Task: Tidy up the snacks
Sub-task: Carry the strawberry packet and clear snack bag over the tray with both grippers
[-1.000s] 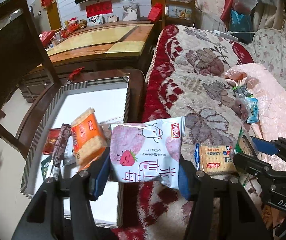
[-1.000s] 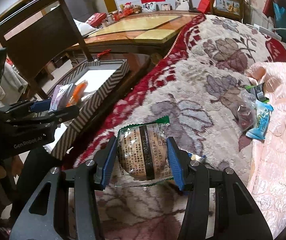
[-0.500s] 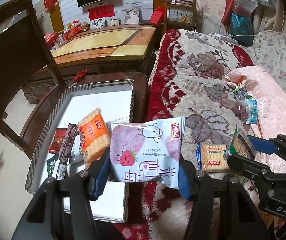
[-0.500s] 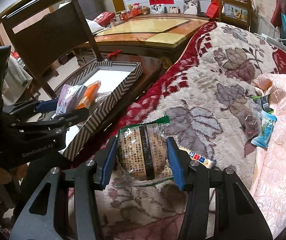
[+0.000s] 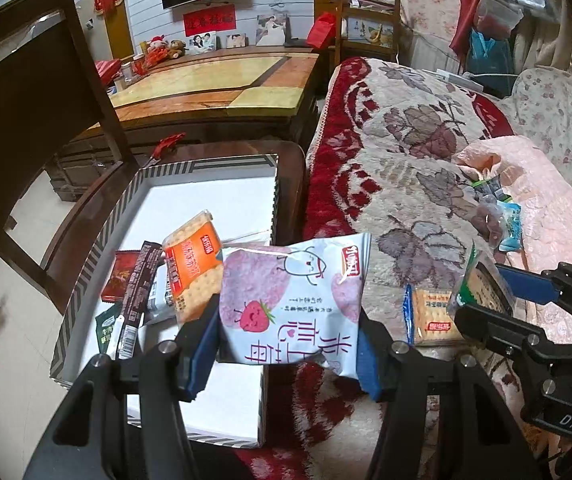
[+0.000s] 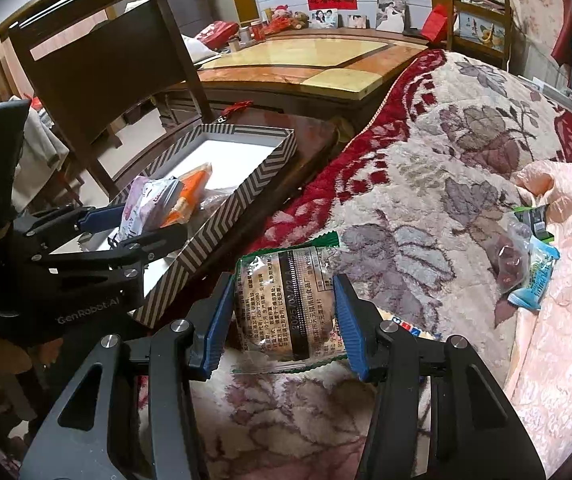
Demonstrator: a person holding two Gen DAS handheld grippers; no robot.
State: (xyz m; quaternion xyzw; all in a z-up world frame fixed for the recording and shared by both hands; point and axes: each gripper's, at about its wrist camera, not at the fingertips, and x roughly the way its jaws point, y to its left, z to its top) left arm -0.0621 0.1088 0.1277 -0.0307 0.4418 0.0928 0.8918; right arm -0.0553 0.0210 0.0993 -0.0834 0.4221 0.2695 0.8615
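Note:
My left gripper (image 5: pixel 288 338) is shut on a white and pink strawberry snack bag (image 5: pixel 292 300), held above the near right edge of the striped box (image 5: pixel 86 276). The box holds an orange cracker pack (image 5: pixel 194 268) and several dark packets (image 5: pixel 132 300). My right gripper (image 6: pixel 284 326) is shut on a clear green-edged cake packet (image 6: pixel 286 308) above the blanket. It shows at the right of the left wrist view (image 5: pixel 482 292). A cracker pack (image 5: pixel 432 314) lies on the blanket below it.
The box sits on a dark wooden stool (image 5: pixel 286 168) beside the floral blanket (image 5: pixel 406 140). A blue and a clear snack packet (image 6: pixel 526 264) lie by the pink quilt (image 6: pixel 566 320). A wooden chair (image 6: pixel 98 72) and a low table (image 5: pixel 214 88) stand behind.
Both grippers have risen and drawn back a little with their packets held. The box and the stool show more fully in both views.

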